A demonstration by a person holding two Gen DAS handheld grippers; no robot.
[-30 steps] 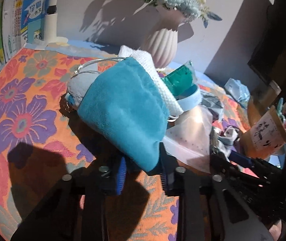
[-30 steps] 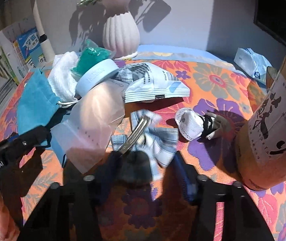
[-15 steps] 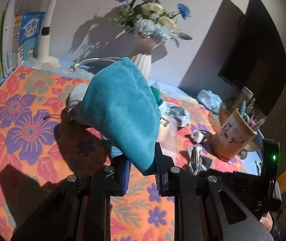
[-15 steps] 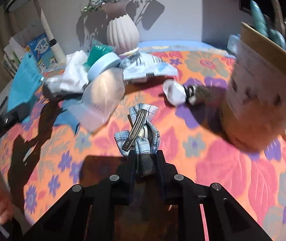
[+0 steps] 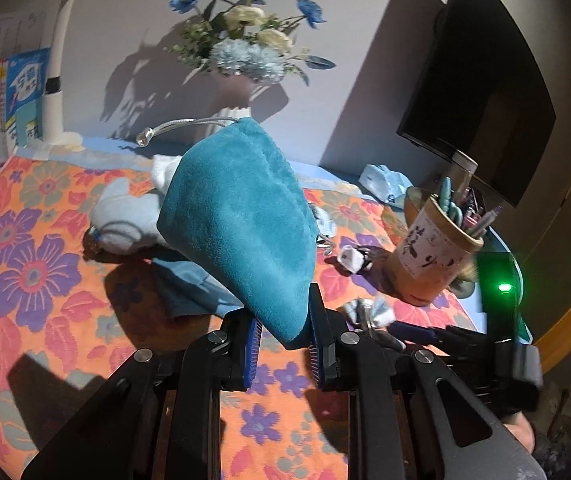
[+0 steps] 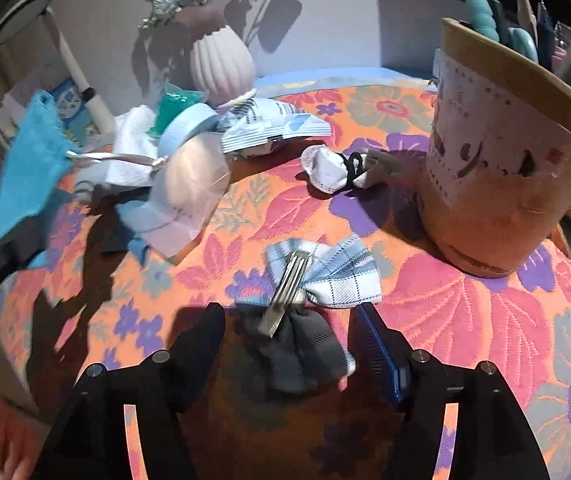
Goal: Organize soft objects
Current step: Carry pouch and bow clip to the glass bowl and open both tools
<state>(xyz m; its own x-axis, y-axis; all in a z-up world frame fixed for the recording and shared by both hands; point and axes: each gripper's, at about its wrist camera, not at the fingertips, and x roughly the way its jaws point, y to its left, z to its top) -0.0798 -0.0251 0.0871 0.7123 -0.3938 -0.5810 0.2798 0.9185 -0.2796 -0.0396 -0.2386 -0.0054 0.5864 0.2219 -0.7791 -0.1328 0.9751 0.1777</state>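
Note:
My left gripper (image 5: 283,330) is shut on a teal plush drawstring pouch (image 5: 241,224) and holds it up above the flowered tablecloth (image 5: 33,280); the pouch also shows in the right wrist view (image 6: 29,160). My right gripper (image 6: 289,320) is open, its fingers on either side of a plaid bow hair clip (image 6: 321,272) that lies on the cloth. A small white and black scrunchie bundle (image 6: 335,168) lies beyond the bow. White soft cloths (image 6: 125,152) sit in a pile at the left.
A tall paper pen cup (image 6: 497,168) stands at the right, close to the bow. A ribbed vase (image 6: 221,64) with flowers stands at the back. A clear plastic bag (image 6: 189,196), a blue roll (image 6: 185,128) and a printed packet (image 6: 273,128) lie in the pile.
My right gripper has opened and let the plaid bow go onto the cloth near the pen cup. My left gripper has lifted the teal pouch higher and stayed shut.

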